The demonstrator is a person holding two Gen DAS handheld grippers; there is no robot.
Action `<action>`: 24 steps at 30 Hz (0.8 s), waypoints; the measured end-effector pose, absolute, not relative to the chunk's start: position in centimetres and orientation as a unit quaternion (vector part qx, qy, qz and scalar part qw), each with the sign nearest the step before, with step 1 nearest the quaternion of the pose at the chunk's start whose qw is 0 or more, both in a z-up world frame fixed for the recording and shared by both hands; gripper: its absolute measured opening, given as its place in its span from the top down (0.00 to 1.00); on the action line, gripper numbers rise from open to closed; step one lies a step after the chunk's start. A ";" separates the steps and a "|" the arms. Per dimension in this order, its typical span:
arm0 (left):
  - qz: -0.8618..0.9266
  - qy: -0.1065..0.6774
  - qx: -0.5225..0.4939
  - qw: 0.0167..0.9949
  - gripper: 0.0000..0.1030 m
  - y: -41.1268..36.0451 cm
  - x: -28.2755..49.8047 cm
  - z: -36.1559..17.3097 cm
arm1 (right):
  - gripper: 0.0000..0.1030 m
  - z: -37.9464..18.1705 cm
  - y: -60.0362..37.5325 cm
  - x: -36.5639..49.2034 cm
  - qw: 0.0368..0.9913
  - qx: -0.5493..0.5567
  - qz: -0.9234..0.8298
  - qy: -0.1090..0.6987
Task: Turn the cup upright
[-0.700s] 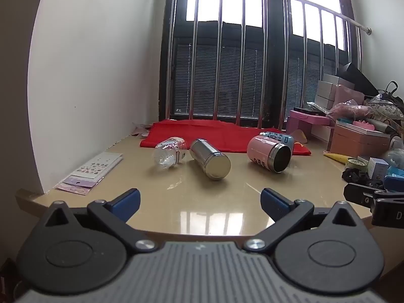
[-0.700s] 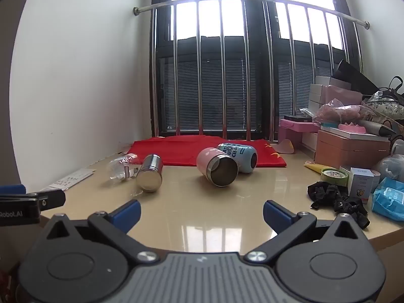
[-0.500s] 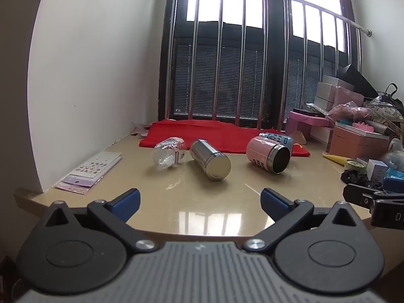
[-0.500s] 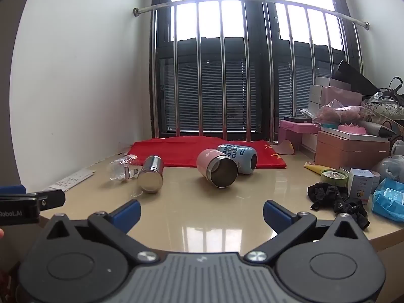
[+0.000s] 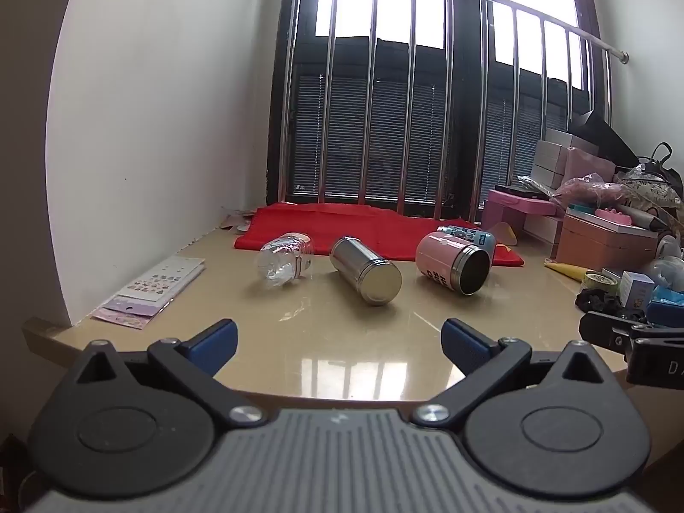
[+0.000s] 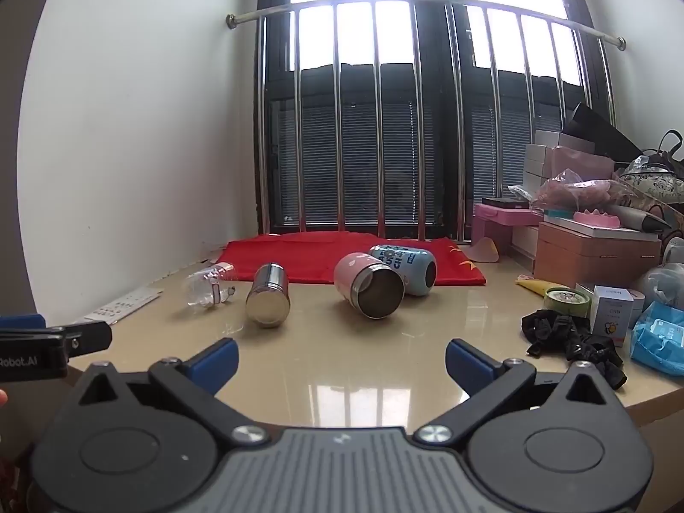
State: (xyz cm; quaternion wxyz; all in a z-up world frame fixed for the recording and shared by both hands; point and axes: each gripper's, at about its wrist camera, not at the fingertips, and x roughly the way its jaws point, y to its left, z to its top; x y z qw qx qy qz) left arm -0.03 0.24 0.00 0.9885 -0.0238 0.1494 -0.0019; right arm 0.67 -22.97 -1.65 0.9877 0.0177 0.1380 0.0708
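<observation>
the left claw (image 5: 337, 344) hangs at the near edge of the glossy beige table (image 5: 350, 355), its blue-tipped fingers (image 5: 211, 340) spread wide with nothing between them. the right claw (image 6: 340, 359) sits the same way over the same edge, fingers (image 6: 468, 359) apart and bare (each claw also shows up at the margin of the other's view, as a dark clamp).

further back on the table four containers lie on their sides. the pink cup (image 5: 451, 263) rests with its dark open mouth turned toward the cameras, well clear of both claws. right behind it, touching or nearly so, lies a light blue cup (image 6: 404, 267) with lettering, partly on the red cloth (image 5: 372, 231) spread below the window bars (image 6: 380, 128). to the left of the pink cup lies a steel cup (image 5: 365, 269), its flat shiny end facing forward, and beside that a clear plastic bottle (image 5: 284, 258), also tipped over.

a sticker sheet (image 5: 154, 286) lies along the left edge of the table near the white wall. the right side is crowded: a black scrunched fabric (image 6: 568, 340), a small white box (image 6: 611, 305), a roll of tape (image 6: 566, 299), a blue packet (image 6: 658, 340) and stacked pink and brown boxes (image 6: 594, 250) behind them.
</observation>
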 end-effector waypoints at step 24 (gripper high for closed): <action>-0.003 0.148 -0.025 0.989 0.00 0.2 -0.1 -0.1 | 0.00 -1.7 -23.1 0.7 0.988 0.019 0.072 0.137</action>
